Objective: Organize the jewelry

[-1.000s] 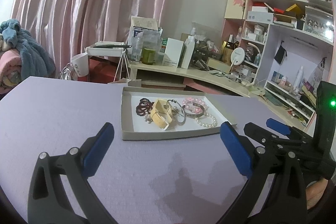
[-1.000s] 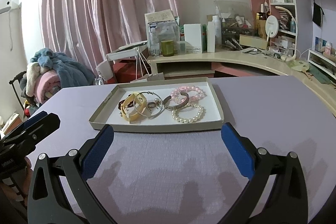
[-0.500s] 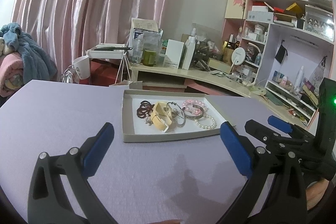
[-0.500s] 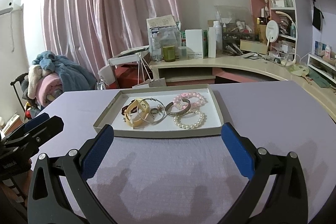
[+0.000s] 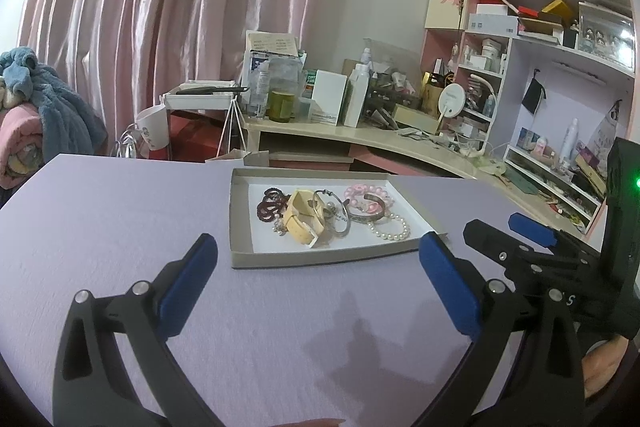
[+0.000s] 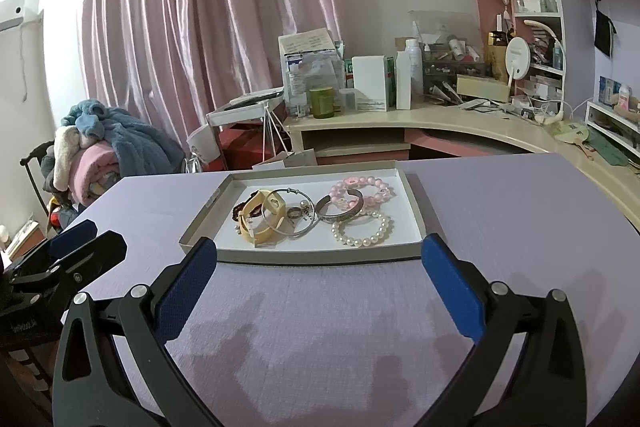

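Observation:
A shallow grey cardboard tray lies on the lilac table. In it are a dark red bead bracelet, a yellow watch, a silver hoop bangle, a silver cuff, a pink bead bracelet and a pearl bracelet. My left gripper is open and empty, just short of the tray's near edge. My right gripper is open and empty, also at the near edge.
A cluttered beige desk with bottles and boxes stands behind the table. Pink shelves rise at the right. A pile of blankets sits at the left by the pink curtain. The other gripper shows at each view's side.
Both grippers have moved a little closer to the tray and stay open. The jewelry has not moved.

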Motion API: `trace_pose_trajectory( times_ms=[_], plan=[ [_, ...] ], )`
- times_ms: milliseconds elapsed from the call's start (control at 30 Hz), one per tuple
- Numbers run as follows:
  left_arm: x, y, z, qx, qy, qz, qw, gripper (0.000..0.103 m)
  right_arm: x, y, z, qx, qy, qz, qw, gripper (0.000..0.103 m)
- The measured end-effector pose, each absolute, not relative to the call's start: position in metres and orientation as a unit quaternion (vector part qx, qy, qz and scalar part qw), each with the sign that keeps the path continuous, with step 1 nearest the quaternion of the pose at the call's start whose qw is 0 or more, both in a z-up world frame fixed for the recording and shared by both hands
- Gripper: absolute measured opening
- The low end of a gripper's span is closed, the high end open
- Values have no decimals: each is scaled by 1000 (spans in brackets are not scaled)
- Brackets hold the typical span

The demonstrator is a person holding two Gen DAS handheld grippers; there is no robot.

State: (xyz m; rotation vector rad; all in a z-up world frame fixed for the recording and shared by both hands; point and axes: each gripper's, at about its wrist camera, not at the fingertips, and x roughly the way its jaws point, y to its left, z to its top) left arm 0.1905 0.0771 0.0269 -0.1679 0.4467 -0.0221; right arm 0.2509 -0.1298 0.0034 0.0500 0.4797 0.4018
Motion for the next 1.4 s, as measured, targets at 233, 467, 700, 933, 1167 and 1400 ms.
trace_pose_trajectory(
  times_ms=[233, 467, 700, 933, 1167, 1400],
  plan=[
    [191, 76, 27, -84, 221, -11, 972, 101, 253, -133, 4, 29, 237, 195, 951, 102],
    [191, 76, 27, -83, 221, -11, 972, 101, 253, -133, 4, 28, 238, 197, 951, 102],
    [191, 77, 27, -83, 221, -10, 972, 101, 252, -132, 4, 28, 237, 196, 951, 102],
    [193, 76, 28, -84, 223, -9, 971, 101, 252, -132, 4, 28, 237, 197, 951, 102],
    [194, 77, 28, -83, 223, -9, 971, 101, 253, -132, 4, 27, 237, 197, 951, 102],
    [195, 76, 28, -84, 223, -9, 971, 101, 253, -132, 4, 28, 237, 196, 951, 102]
  ],
)
